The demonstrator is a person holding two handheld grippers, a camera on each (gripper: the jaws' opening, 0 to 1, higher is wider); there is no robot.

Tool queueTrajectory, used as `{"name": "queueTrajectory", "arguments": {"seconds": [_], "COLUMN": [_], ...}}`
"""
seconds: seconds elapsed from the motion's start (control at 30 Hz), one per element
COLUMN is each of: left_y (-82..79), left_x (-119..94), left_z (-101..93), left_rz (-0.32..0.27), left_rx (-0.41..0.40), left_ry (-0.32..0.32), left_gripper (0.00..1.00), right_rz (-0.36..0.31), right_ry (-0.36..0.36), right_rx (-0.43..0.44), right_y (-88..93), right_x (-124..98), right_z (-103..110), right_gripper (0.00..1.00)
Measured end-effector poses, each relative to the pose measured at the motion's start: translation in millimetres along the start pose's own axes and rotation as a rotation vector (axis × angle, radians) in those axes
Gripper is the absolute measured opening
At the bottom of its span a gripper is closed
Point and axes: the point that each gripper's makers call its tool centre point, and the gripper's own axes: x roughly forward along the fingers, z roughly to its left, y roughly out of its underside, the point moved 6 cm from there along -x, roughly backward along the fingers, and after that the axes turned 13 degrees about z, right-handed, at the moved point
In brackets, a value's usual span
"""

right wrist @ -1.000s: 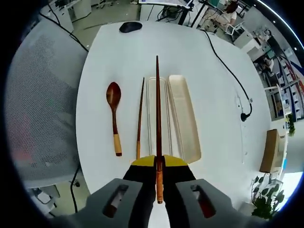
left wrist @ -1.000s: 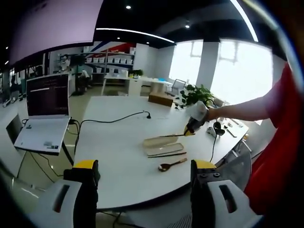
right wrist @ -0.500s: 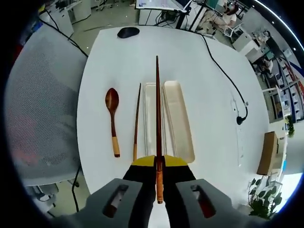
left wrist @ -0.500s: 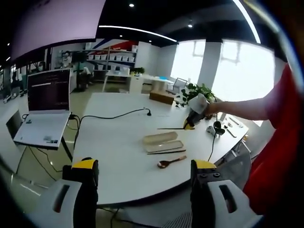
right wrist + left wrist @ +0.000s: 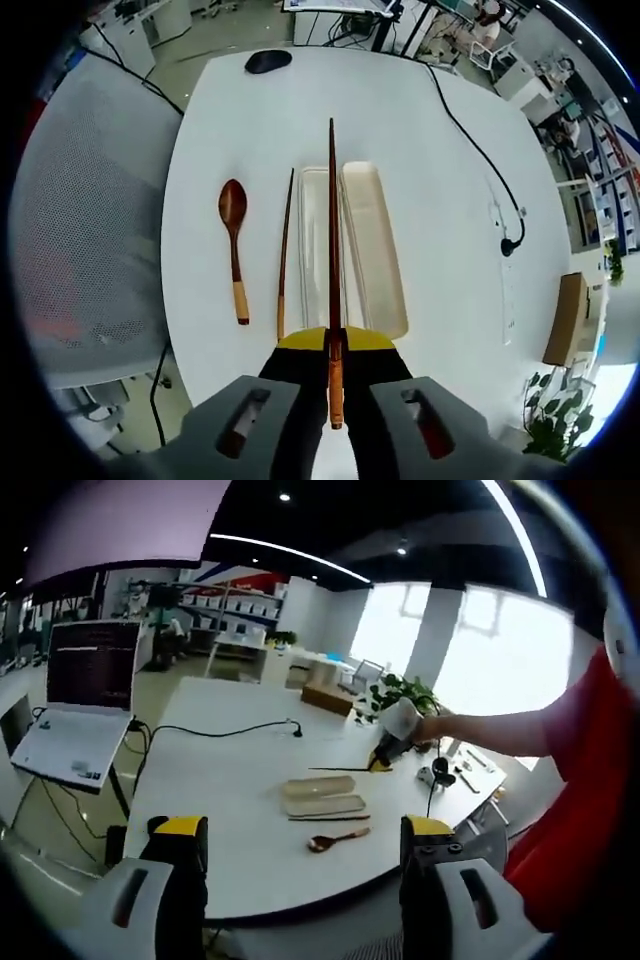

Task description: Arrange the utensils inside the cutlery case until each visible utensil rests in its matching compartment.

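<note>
Over the white table [image 5: 420,90], our right gripper [image 5: 332,372] pinches a chopstick [image 5: 332,230] lengthwise above the case [image 5: 372,250]; our left gripper [image 5: 300,845], jaws spread, waits.

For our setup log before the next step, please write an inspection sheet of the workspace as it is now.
Surface: white table, mostly bare.
Job's things: open cutlery case, no utensil seen inside; one chopstick held above it; second chopstick and wooden spoon lie on the table beside the case.
Clutter: computer mouse at the far end; cardboard box on the table.
Grippers: right gripper shut on the chopstick; left gripper open, held back from the table edge.
Cables: black cable across the table.
Surroundings: mesh chair; laptop on a side stand; potted plant.
</note>
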Motion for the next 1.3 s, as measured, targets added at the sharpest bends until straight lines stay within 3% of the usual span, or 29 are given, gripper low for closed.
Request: {"name": "queueTrajectory", "arguments": {"seconds": [0.17, 0.23, 0.3, 0.37, 0.5, 0.63, 0.73, 1.0, 1.07, 1.13, 1.23, 1.3], "left_y": [-1.9, 3.0, 8.0, 11.3, 12.4, 15.0, 14.9, 6.2, 5.6, 6.2, 7.7, 8.9], "left_x": [-0.7, 0.8, 4.2, 8.9, 13.2, 16.9, 18.0, 18.1, 18.4, 19.2, 19.1, 19.4], "left_z": [1.4, 5.8, 5.1, 2.2, -1.4, -2.7, -1.8, 0.7, 2.3, 2.9, 2.4, 2.1], "left_rz": [-0.021, 0.025, 0.081, 0.103, 0.085, 0.106, 0.114, 0.111, 0.110, 0.113, 0.120, 0.124], "left_rx": [-0.008, 0.041, 0.139, 0.176, 0.133, 0.147, 0.150, 0.168, 0.162, 0.156, 0.158, 0.153], "left_ry": [-0.004, -0.060, -0.108, -0.114, -0.085, -0.080, -0.076, -0.084, -0.087, -0.086, -0.088, -0.087], "left_gripper": [0.81, 0.81, 0.83, 0.85, 0.84, 0.84, 0.84, 0.83, 0.83, 0.83, 0.83, 0.83], "right_rz": [-0.003, 0.000, -0.006, -0.006, 0.000, -0.025, 0.002, 0.011, 0.002, 0.075, 0.018, -0.010], "right_ry": [0.005, 0.008, 0.014, 0.016, 0.041, 0.045, 0.053, -0.002, -0.003, 0.023, -0.010, -0.032], "right_rx": [-0.002, -0.003, -0.003, -0.002, -0.001, 0.005, -0.026, -0.044, -0.046, -0.064, -0.030, 0.045], "right_y": [1.1, 1.9, 1.6, 1.5, -0.9, -9.2, -11.2, -17.7, -20.4, -12.5, -14.7, -12.2], "right_x": [-0.6, -0.5, -0.5, 0.3, 1.8, -0.8, 1.8, -2.0, 6.0, 17.2, 21.0, 23.2], "right_z": [-1.6, -3.6, -4.8, -6.1, -12.2, -17.1, -21.3, -27.1, -26.6, -30.5, -26.8, -30.7], "right_gripper": [0.00, 0.00, 0.00, 0.00, 0.00, 0.00, 0.00, 0.00, 0.00, 0.00, 0.00, 0.00]}}
